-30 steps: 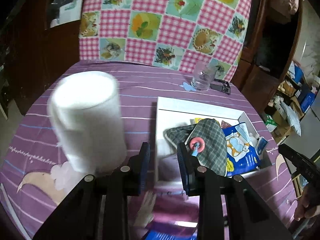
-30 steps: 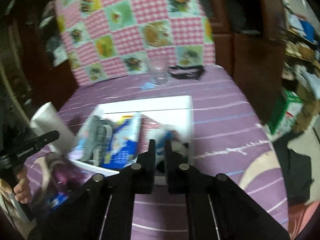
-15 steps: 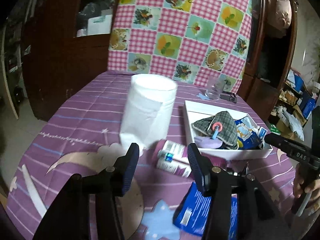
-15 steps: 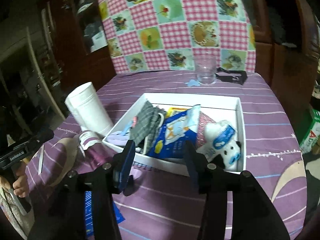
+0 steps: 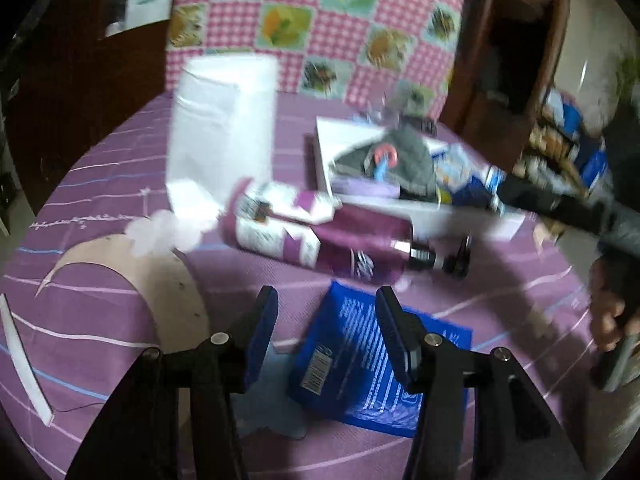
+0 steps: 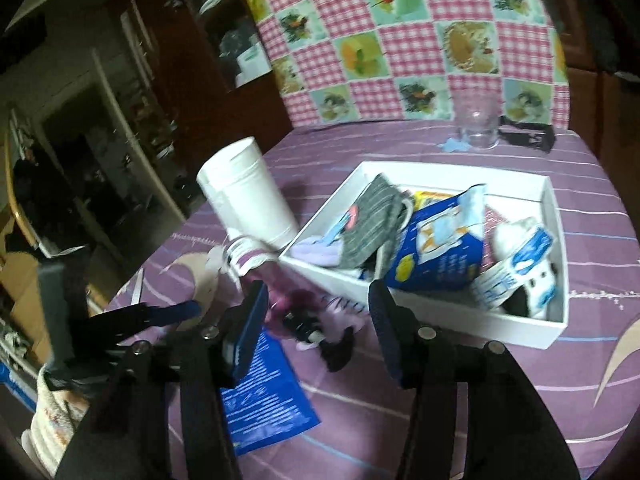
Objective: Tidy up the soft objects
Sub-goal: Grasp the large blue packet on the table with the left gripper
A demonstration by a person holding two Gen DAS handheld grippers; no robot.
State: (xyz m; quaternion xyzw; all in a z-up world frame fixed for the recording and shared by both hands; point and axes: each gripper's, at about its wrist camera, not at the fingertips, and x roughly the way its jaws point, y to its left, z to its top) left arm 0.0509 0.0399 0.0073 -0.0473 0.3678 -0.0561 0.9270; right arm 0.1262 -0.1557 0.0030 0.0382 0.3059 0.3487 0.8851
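Nearest, left gripper spread wide with nothing between the fingers, hovering over a flat blue packet on the purple-clothed desk. Right gripper likewise parted and empty, above the same blue packet and a dark pump head.

Just beyond the packet, a purple pump bottle lying on its side, nozzle to the right. Behind it on the left, an upright white paper roll, near the bottle's base.

Right of the roll, a white tray holding the soft things: grey checked cloth at the left, blue printed pouch in the middle, white-and-blue plush at the right.

Farther back, a clear glass beside a black object, near the far desk edge. Behind all, a pink checked cloth hanging upright.
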